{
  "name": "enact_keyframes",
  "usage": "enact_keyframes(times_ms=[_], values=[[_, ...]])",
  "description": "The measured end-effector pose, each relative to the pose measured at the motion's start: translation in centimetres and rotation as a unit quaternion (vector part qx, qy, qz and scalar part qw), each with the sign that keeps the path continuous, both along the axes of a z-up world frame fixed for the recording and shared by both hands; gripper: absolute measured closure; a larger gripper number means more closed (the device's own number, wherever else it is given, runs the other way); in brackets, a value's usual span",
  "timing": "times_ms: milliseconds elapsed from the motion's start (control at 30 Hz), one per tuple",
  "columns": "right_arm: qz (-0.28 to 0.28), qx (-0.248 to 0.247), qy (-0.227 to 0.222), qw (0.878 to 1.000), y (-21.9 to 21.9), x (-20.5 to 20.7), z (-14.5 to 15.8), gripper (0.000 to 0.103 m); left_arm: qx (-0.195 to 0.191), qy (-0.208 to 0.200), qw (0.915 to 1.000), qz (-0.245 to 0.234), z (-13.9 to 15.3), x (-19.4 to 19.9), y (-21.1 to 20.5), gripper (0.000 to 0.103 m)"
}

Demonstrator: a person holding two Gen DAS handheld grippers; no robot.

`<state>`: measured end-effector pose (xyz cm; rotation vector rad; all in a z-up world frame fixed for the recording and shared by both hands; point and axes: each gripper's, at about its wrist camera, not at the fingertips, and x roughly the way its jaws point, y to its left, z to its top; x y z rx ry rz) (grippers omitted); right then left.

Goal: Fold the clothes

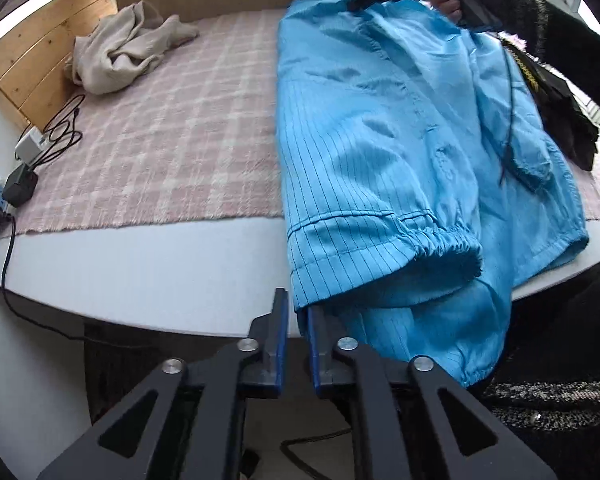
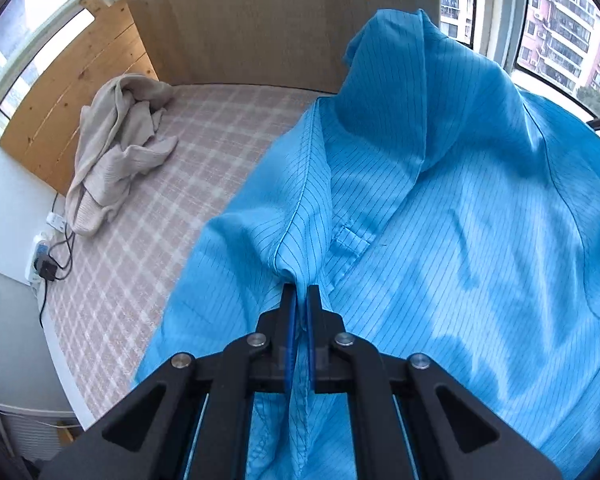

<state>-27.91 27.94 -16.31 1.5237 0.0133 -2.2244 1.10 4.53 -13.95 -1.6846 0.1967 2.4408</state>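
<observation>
The blue striped garment (image 1: 400, 152) lies along the right part of the bench (image 1: 140, 264), its lower part hanging over the near edge. My right tongs (image 2: 301, 300) are pressed together on a fold of it near the collar. My left tongs (image 1: 298, 312) stand slightly spread at its hanging corner, not pinching it. A beige garment (image 1: 120, 52) sits crumpled in the far left corner, on the plaid blanket (image 1: 172, 148).

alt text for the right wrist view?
The right tool is shut on a fold of a blue pinstriped garment lifted over a pink plaid blanket. A crumpled beige garment lies at far left.
</observation>
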Motion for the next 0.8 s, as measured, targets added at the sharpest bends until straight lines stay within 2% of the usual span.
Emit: enact_keyframes(times_ms=[67, 133, 200, 233, 333, 367, 433, 467, 500, 600, 700, 767, 800], values=[[0.009, 0.020, -0.003, 1.000, -0.3, -0.1, -0.5, 0.098, 0.019, -0.009, 0.9993, 0.031, 0.0, 1.2, -0.7, 0.071], [0.010, 0.025, -0.007, 1.000, -0.2, -0.4, -0.9, 0.098, 0.066, -0.012, 0.9965, 0.050, 0.3, 3.0, -0.6, 0.071], [0.009, 0.028, -0.009, 1.000, 0.0, -0.6, -1.3, 0.098, 0.109, -0.017, 0.9919, 0.064, 0.3, 4.5, -0.3, 0.063], [0.009, 0.027, -0.011, 1.000, 0.1, -0.6, -1.5, 0.098, 0.125, -0.023, 0.9899, 0.063, -0.1, 4.9, 0.1, 0.063], [0.015, 0.030, -0.015, 0.999, 0.2, -0.7, -1.8, 0.098, 0.141, -0.041, 0.9872, 0.063, -1.5, 4.8, 1.5, 0.060], [0.018, 0.031, -0.014, 0.999, 0.1, -0.7, -1.8, 0.098, 0.148, -0.043, 0.9859, 0.066, -2.0, 4.6, 1.9, 0.062], [0.023, 0.034, -0.013, 0.999, 0.1, -0.6, -1.7, 0.098, 0.169, -0.043, 0.9823, 0.068, -2.6, 4.2, 2.3, 0.090], [0.026, 0.036, -0.012, 0.999, 0.1, -0.6, -1.6, 0.098, 0.168, -0.040, 0.9824, 0.071, -2.7, 4.0, 2.2, 0.101], [0.028, 0.037, -0.011, 0.999, 0.1, -0.6, -1.5, 0.098, 0.157, -0.036, 0.9841, 0.074, -2.6, 3.9, 2.1, 0.102], [0.031, 0.029, -0.013, 0.999, 0.0, -0.5, -0.8, 0.098, 0.125, -0.016, 0.9886, 0.082, -1.3, 4.4, 1.0, 0.102], [0.035, 0.023, -0.002, 0.999, 0.0, -0.1, -0.2, 0.098, 0.109, -0.002, 0.9886, 0.104, -0.8, 4.8, -1.0, 0.102], [0.037, 0.023, 0.009, 0.999, -0.1, 0.3, 0.1, 0.098, 0.108, -0.021, 0.9868, 0.119, -1.7, 4.6, -1.5, 0.100], [0.042, 0.038, 0.010, 0.998, -0.4, 0.3, -0.6, 0.098, 0.109, -0.037, 0.9858, 0.122, -2.3, 4.5, -1.6, 0.098]])
